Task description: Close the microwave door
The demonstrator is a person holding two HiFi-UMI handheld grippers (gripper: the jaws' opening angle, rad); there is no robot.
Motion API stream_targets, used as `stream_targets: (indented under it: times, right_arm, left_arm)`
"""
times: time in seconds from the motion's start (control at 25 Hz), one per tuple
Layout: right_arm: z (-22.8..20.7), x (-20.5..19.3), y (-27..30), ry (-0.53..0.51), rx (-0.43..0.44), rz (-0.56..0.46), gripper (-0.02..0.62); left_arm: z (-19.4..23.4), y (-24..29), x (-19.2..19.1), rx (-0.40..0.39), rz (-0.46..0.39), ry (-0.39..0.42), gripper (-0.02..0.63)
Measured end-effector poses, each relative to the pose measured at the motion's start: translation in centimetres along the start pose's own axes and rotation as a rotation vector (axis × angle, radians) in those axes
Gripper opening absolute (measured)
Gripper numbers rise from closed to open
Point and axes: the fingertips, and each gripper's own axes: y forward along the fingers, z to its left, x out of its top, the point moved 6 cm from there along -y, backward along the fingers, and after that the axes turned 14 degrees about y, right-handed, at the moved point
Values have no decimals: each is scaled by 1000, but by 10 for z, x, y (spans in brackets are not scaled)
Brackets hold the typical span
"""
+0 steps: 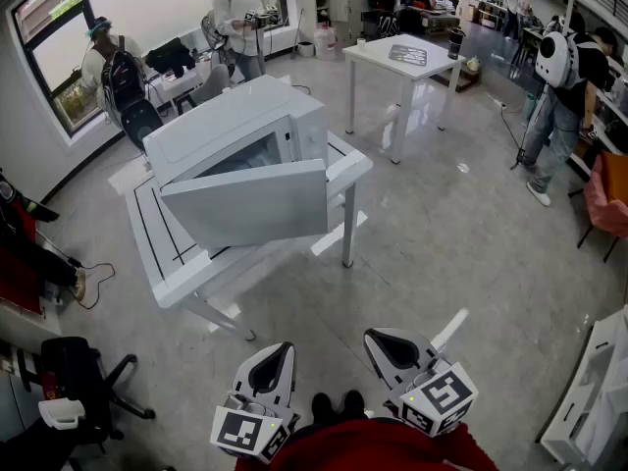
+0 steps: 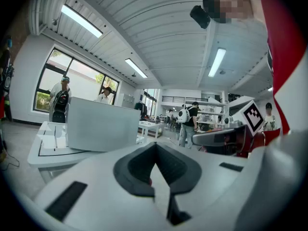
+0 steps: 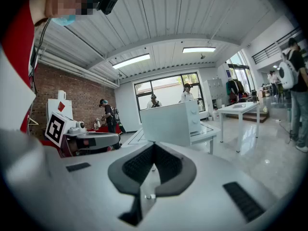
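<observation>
boxy white microwave (image 1: 235,130) sits on a white table w/ black line markings (image 1: 172,263), mid-scene, a bit left of centre. its flat white door (image 1: 250,204) is open: panel swung out toward the near side, cavity showing behind its top edge. in the right gripper view the microwave (image 3: 171,121) is straight ahead past the jaws, door panel in front, round knobs on its right part. in the left gripper view the microwave (image 2: 103,126) is ahead and to the left.

left gripper (image 1: 279,351) and right gripper (image 1: 386,340) are at the near edge, side by side, well apart from table & microwave, pointing toward them. left gripper (image 2: 155,148): jaws clenched together, nothing btwn them. right gripper (image 3: 154,148): same, jaws pressed together, empty.

far right: a second white table (image 1: 402,62), and further right a person w/ a white backpack (image 1: 559,77). far left by the window (image 1: 59,27): a person w/ a dark backpack (image 1: 116,72) and another person (image 1: 235,18). black office chair (image 1: 83,376) near left.
</observation>
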Motion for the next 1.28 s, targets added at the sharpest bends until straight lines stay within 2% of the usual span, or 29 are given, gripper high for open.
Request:
stream_targets:
  times: [0.12, 0.72, 1.04, 1.28]
  right_arm:
    - [2, -2, 0, 1, 5, 2, 14]
    - [-4, -2, -1, 9, -8, 6, 14]
    - [-8, -7, 0, 29, 20, 29, 14]
    - [-14, 2, 0, -40, -4, 8, 14]
  left_arm:
    - [-1, 1, 0, -7, -10, -23, 11]
    - [-6, 6, -3, -23, 3, -29, 11]
    - [-4, 6, -10, -8, 10, -73, 11]
    - [9, 9, -9, 45, 15, -69, 11]
